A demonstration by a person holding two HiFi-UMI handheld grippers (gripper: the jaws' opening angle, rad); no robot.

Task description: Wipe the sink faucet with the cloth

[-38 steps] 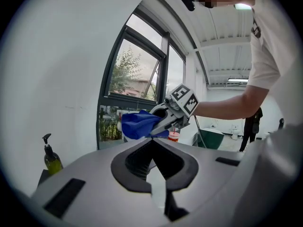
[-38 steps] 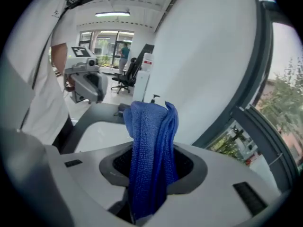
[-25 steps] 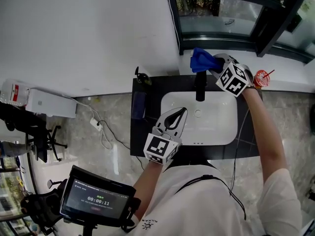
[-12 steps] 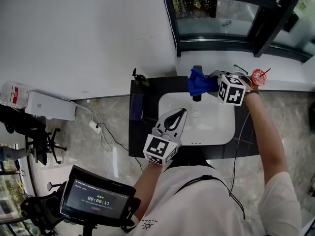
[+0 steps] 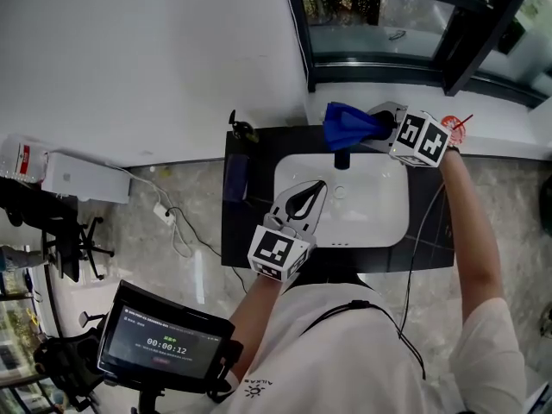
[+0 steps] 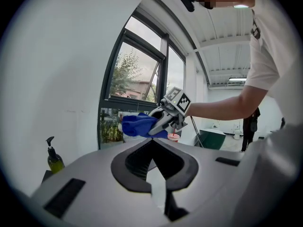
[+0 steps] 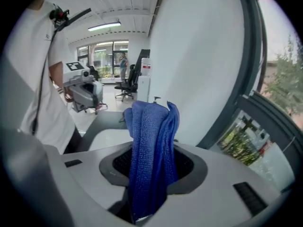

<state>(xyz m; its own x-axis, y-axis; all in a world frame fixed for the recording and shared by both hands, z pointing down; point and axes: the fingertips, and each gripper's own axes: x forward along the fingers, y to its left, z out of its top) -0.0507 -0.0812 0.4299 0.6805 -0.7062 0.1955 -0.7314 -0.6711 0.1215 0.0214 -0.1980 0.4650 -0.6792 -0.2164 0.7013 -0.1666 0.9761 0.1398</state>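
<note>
cloth [image 5: 348, 126]: deep blue, looped microfibre weave, bunched into thick soft folds with no flat face showing; stood up from the jaws as one tall bundle in the right gripper view, top edge curled over.
cloth's place: held over the middle of the counter's far edge, directly above the faucet top; contact with the faucet could not be told.
right gripper [image 5: 379, 126]: jaws clamped on the cloth's lower end, folds filling the gap between them; pointed toward the faucet from the right side, marker cube toward the counter's far right corner.
left gripper [image 5: 316, 190]: jaw tips closed together with nothing between them; hung over the near left part of the sink, well apart from the cloth.
faucet [image 5: 342, 156]: black, short and upright, at the middle of the sink's far rim, only its lower part visible below the cloth.
sink [image 5: 379, 222]: white, rounded rectangle, sunk into the counter's middle.
counter [image 5: 259, 253]: dark slab set against a white wall.
soap bottle [image 5: 241, 131]: dark pump bottle at the counter's far left corner.
red cup [image 5: 453, 133]: with a straw, just beyond the counter's far right corner, near the right gripper's cube.
window [image 5: 388, 33]: dark-framed, behind the counter's far edge.
</note>
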